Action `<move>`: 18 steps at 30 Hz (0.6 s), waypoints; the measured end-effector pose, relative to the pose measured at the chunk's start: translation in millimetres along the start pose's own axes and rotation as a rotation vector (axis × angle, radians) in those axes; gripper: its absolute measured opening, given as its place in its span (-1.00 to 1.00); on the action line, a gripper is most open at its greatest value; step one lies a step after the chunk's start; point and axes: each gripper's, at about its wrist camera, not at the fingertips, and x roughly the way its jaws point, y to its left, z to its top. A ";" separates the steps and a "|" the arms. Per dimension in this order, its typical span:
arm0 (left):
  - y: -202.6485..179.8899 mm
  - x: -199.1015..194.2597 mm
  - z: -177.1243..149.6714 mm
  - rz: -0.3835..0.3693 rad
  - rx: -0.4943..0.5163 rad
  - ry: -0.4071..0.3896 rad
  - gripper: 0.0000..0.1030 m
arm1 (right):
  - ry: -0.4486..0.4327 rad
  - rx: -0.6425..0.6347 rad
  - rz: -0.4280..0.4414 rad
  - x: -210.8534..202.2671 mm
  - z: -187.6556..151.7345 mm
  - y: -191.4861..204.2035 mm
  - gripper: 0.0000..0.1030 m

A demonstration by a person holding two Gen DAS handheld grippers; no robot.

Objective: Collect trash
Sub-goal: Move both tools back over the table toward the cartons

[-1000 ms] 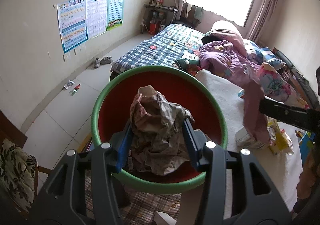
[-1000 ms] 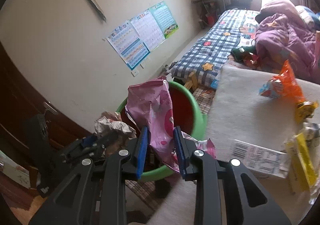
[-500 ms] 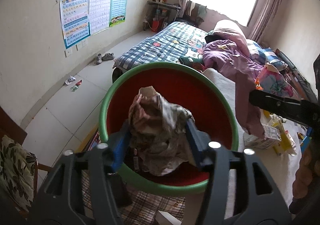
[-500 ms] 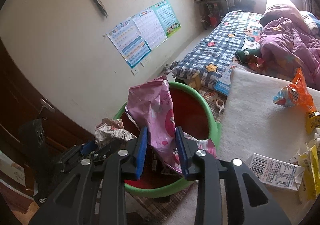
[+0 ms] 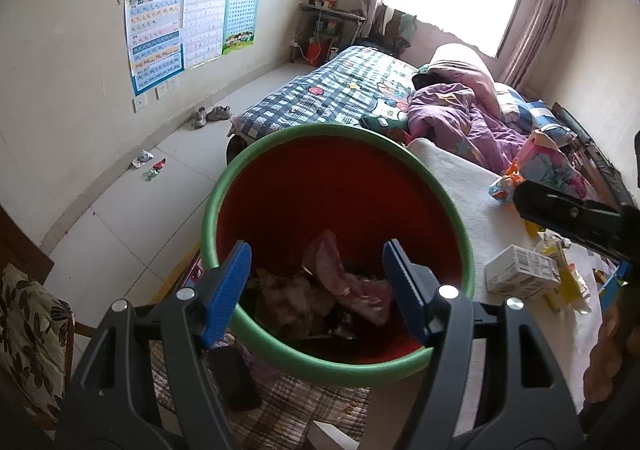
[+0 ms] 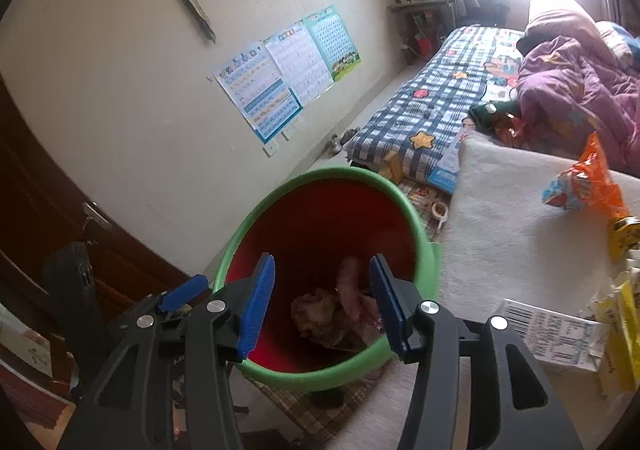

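Above the green-rimmed bin (image 5: 404, 154), the left gripper (image 5: 316, 286) hangs with its jaws opening and nothing between the blue pads. The right gripper (image 6: 322, 300) does the same over the same mouth, also opening and empty. Down in the red well lie a crumpled brownish paper wad (image 6: 314, 310) and a pink wrapper (image 5: 348, 282), both loose and touching at the bottom.

Outward from the tools, the remaining trash sits on the white pad (image 6: 512, 218) beside the bin — toward three o'clock in both views. Nearest is a small white carton (image 6: 552, 334) with a barcode, lying flat at about four o'clock from the right gripper, its long axis running roughly nine to three with the barcode end toward the bin. Yellow packets (image 6: 624, 326) crowd just beyond it, and an orange snack bag (image 6: 588, 182) stands farther off near two o'clock, its crimped end pointing up toward twelve.

The right hand looks the nearer one for the carton — a swing toward four o'clock, jaws across its short side, would seem the natural approach.
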 end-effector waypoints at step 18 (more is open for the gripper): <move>-110.5 -5.9 -6.6 -0.081 0.140 -0.020 0.28 | -0.056 -0.011 -0.122 -86.1 -36.2 -67.2 0.10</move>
